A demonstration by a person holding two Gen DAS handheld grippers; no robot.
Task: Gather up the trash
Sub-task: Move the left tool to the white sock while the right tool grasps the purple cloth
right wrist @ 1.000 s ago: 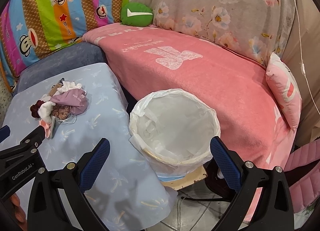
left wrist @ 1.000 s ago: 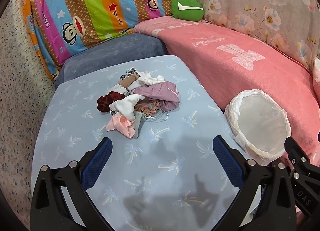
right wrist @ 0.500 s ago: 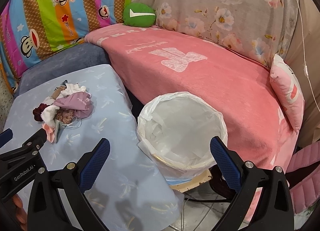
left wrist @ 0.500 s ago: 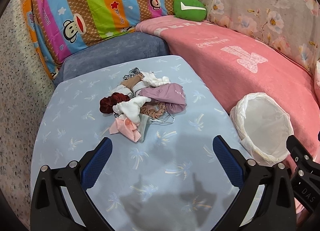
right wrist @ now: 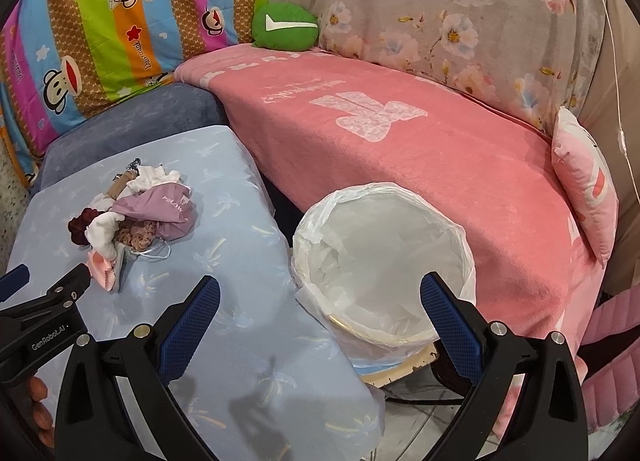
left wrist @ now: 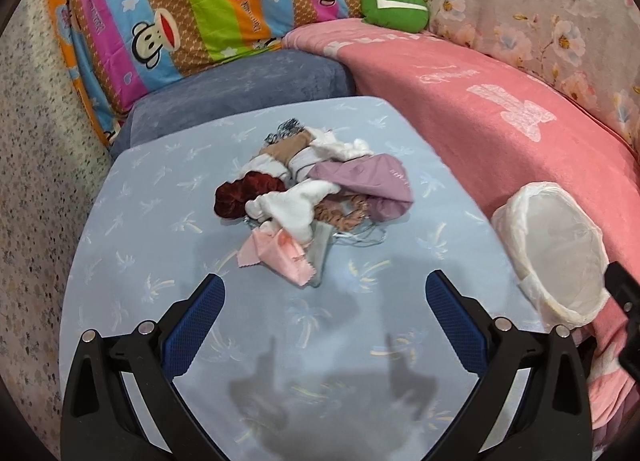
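Hanging wide open and empty above the blue palm-print counter (left wrist: 420,189), the left gripper (left wrist: 325,315) has drawn back over the last second, so the heap of cloth scraps (left wrist: 310,197) now lies farther ahead of its fingers, untouched. The right gripper (right wrist: 320,311), just as open and empty, is poised over the near rim of the lined waste bin (right wrist: 384,261) beside the counter; nothing has been collected yet, I'd say.

Black plastic left gripper (left wrist: 325,303) and right gripper (right wrist: 319,303) carry blue textured finger pads (left wrist: 195,325), silver screws and white "GenRobot.AI" lettering.
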